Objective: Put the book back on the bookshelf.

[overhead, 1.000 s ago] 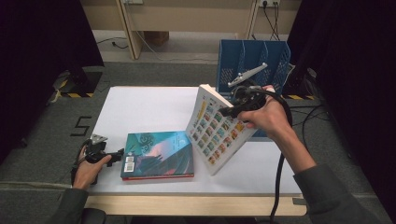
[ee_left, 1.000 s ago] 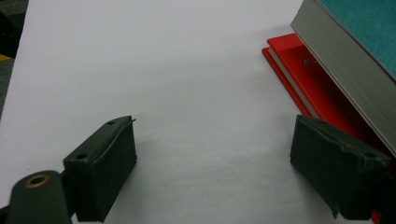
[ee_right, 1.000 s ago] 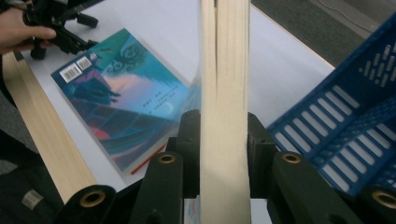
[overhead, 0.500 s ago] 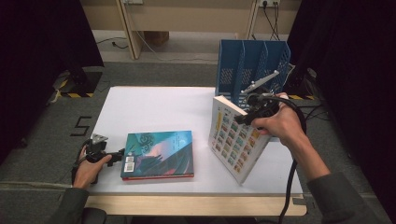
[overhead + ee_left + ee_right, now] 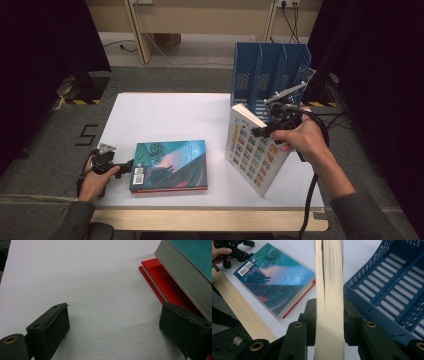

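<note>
High view: the right gripper (image 5: 264, 131) holds a thick book (image 5: 249, 150) on edge at the right of the white desk (image 5: 165, 112), tilted, just in front of the blue file rack (image 5: 270, 72). In the right gripper view its fingers (image 5: 311, 315) press the page block on both sides, having just eased slightly apart. The left gripper (image 5: 125, 166) rests at the spine edge of a teal-covered book (image 5: 170, 165) lying flat; its fingers (image 5: 50, 327) stand wide, having just been opening, with only bare desk between them.

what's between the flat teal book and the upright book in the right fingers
Only bare white table lies between the teal book and the upright book, seen in the high view.
</note>
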The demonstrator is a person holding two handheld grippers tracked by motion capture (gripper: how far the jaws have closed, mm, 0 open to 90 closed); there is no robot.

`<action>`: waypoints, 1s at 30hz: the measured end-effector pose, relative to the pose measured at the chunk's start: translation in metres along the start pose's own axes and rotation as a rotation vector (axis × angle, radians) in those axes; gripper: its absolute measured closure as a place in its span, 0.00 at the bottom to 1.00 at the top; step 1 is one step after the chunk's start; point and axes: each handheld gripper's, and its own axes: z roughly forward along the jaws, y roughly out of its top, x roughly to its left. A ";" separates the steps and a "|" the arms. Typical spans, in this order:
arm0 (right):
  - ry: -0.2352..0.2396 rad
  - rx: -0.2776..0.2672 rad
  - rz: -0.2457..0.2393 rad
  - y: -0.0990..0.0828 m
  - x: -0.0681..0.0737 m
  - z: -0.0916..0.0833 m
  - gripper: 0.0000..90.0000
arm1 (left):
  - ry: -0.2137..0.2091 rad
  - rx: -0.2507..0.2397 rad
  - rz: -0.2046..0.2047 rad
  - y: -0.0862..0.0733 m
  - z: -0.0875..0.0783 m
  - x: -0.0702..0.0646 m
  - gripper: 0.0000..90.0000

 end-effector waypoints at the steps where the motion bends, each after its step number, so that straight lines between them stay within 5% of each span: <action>1: 0.003 0.004 0.006 0.000 -0.001 0.001 0.77 | 0.000 -0.001 -0.001 0.000 0.000 0.000 0.09; 30: 0.021 0.098 0.057 0.002 -0.001 0.012 0.72 | 0.000 0.000 0.001 0.000 0.000 0.000 0.08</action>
